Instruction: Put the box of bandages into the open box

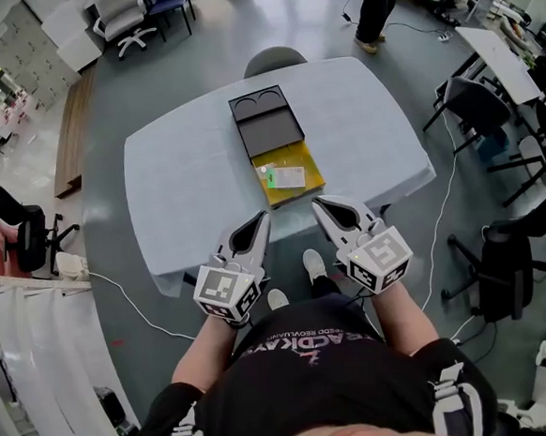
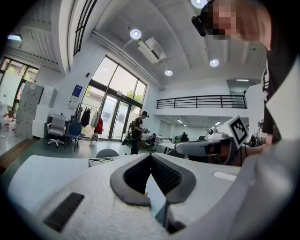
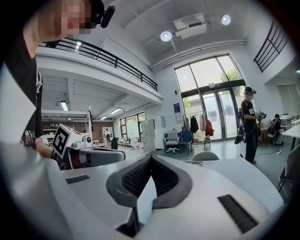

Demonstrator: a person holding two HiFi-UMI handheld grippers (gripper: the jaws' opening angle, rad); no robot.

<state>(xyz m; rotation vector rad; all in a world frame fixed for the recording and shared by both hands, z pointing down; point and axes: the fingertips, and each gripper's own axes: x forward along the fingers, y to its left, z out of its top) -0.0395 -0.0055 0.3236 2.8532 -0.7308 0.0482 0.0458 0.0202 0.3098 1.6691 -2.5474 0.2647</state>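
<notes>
Box of bandages (image 1: 284,177) in open box (image 1: 314,187), at table (image 1: 185,172) near edge.

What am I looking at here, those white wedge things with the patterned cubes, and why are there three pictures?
There is no robot here. A person holds a two-jaw gripper in each hand. The head view comes from a camera on the person's head. It looks down at the left gripper and right gripper near the edge of a pale table. The other two views come from cameras riding on each gripper, looking along its jaws. The marker cubes are part of the grippers. On the table lies an open black box with a yellow tray against its near end. A small white box with a green mark lies on the tray. Both grippers have their jaws together and hold nothing.
</notes>
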